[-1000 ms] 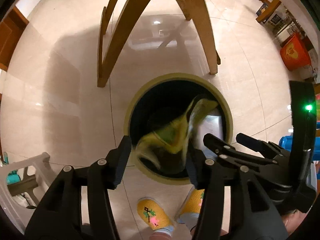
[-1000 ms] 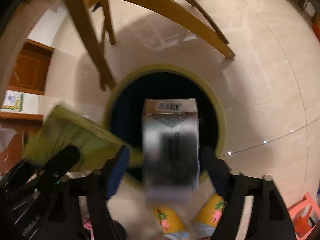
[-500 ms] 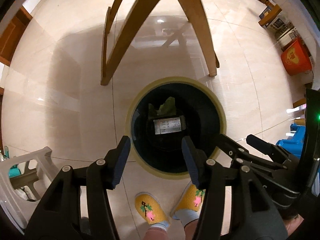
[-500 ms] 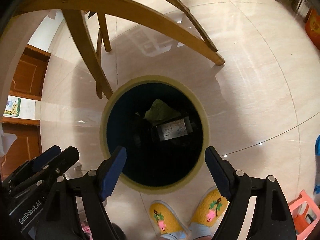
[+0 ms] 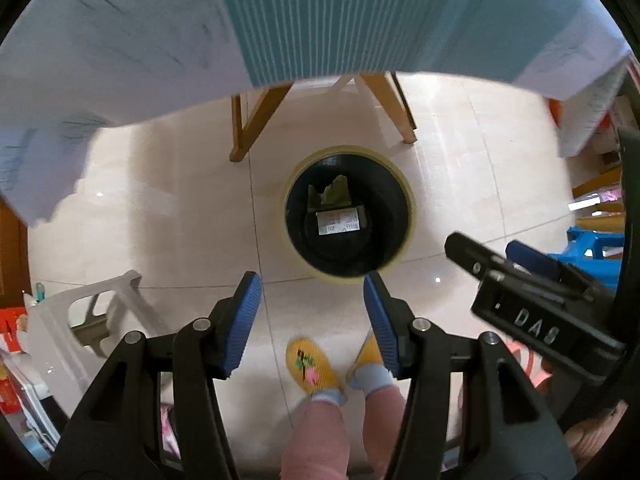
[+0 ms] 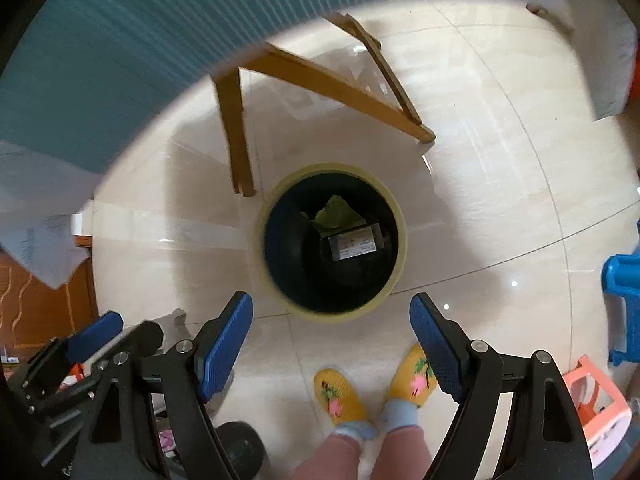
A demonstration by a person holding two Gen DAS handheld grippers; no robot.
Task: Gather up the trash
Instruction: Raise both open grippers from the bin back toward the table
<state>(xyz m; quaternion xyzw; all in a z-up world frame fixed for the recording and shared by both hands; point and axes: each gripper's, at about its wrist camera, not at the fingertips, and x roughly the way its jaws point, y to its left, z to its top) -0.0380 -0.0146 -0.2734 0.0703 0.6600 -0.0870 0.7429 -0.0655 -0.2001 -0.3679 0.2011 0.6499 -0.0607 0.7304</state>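
A round bin (image 5: 408, 200) with a pale yellow rim and black liner stands on the floor below both grippers. Inside it lie a box (image 5: 338, 222) showing a white label and a yellow-green wrapper (image 5: 332, 192). The bin (image 6: 400, 216), the box (image 6: 354, 245) and the wrapper (image 6: 334, 214) also show in the right wrist view. My left gripper (image 5: 312, 312) hangs high above the bin, pointing down, open with nothing between its blue pads. My right gripper (image 6: 332, 344) is beside it, open wide and empty.
A table edge with a teal striped cloth (image 5: 340, 20) and a white cover fills the top of both views. Wooden table legs (image 6: 236, 136) stand behind the bin. The person's feet in yellow slippers (image 5: 308, 366) are near the bin. A white stool (image 5: 80, 320), blue stool (image 6: 624, 304) and pink stool (image 6: 600, 404) stand around.
The wrapper and the box dropped from the grippers into the bin. Both grippers then rose well above it, so the bin looks smaller and the table's cloth edge has come into view.
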